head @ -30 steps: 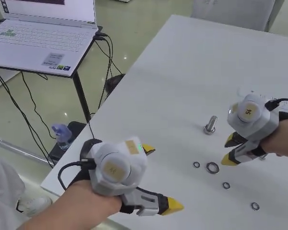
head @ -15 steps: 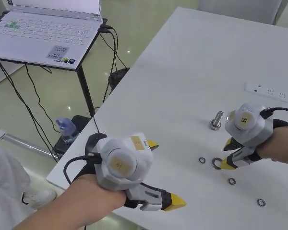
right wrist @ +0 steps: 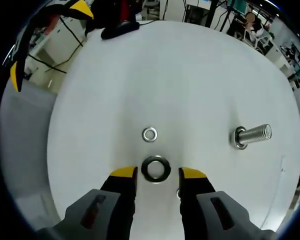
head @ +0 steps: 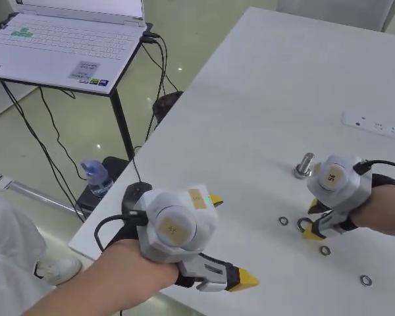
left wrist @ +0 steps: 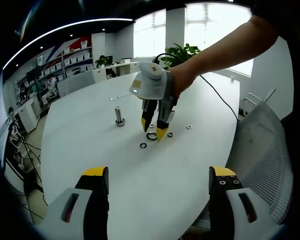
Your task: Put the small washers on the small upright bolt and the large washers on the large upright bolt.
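The task is at its very start. The upright bolt (head: 304,164), right of centre in the head view, has a bare shank, and every washer in sight lies flat on the white tabletop (head: 263,99).

The right hand-held gripper (head: 311,221) is down at the tabletop just below the bolt. Its own view shows its yellow-tipped jaws spread, one on each side of the large washer (right wrist: 156,168), with a gap left on both sides. It is open and grasps nothing yet, and a pinch on that ring looks like the step in hand. A small washer (right wrist: 149,134) lies just above the large one in that view, and the bolt (right wrist: 250,135) sits to the right, well apart.

The left hand-held gripper (head: 230,238), at the bottom centre of the head view, hangs near the tabletop's edge with its jaws wide apart and empty (it seems to be waiting).

Two more small washers (head: 325,250) (head: 366,280) lie toward the lower right. So everything is left to do: each washer must be picked up and threaded onto the bolt of its size.
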A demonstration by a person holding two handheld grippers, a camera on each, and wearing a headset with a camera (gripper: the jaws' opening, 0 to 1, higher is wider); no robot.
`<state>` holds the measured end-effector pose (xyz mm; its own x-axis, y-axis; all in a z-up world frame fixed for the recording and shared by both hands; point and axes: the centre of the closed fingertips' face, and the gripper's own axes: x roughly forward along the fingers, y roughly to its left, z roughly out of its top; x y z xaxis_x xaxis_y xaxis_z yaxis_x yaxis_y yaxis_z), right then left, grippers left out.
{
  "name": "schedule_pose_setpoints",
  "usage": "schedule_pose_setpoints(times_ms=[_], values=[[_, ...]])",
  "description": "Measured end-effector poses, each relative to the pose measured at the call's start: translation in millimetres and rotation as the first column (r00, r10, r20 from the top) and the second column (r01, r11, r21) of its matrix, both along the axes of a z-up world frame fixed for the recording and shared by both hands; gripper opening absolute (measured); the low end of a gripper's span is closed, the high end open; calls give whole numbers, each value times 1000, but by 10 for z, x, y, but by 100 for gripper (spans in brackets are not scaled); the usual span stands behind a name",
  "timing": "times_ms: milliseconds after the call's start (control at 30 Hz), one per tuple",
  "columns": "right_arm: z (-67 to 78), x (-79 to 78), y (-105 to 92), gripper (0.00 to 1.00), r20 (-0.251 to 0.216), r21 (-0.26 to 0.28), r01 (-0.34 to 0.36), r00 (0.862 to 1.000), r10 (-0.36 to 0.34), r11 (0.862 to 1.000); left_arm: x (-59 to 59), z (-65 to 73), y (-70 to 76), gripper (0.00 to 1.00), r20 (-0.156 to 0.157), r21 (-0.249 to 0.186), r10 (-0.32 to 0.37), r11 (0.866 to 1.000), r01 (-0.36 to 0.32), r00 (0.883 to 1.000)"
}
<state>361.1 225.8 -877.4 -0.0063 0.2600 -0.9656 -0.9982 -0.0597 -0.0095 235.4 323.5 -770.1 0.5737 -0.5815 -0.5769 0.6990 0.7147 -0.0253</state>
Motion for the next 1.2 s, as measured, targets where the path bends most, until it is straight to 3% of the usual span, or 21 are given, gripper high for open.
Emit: schedule_pose_setpoints(times_ms=[500, 567, 867, 1200], values=[[-14, 33, -1, 29, -5, -9, 24, 1000, -24, 1000, -31, -25, -11, 79, -9, -2, -10, 1000, 10, 1000], [-22, 32, -19, 25, -1, -26, 15, 1000, -15, 1000, -31, -22, -19, 79, -8, -3, -13, 1000, 13, 1000], [-35, 33, -17, 24, 21, -93, 26, 999, -24, 995, -43, -4, -45, 77, -9, -14, -13, 1000, 13, 1000], [-12, 46, -22, 21, -2, -49, 52, 999, -52, 997, -90, -12, -70, 76, -17, -16, -20, 1000, 19, 1000]])
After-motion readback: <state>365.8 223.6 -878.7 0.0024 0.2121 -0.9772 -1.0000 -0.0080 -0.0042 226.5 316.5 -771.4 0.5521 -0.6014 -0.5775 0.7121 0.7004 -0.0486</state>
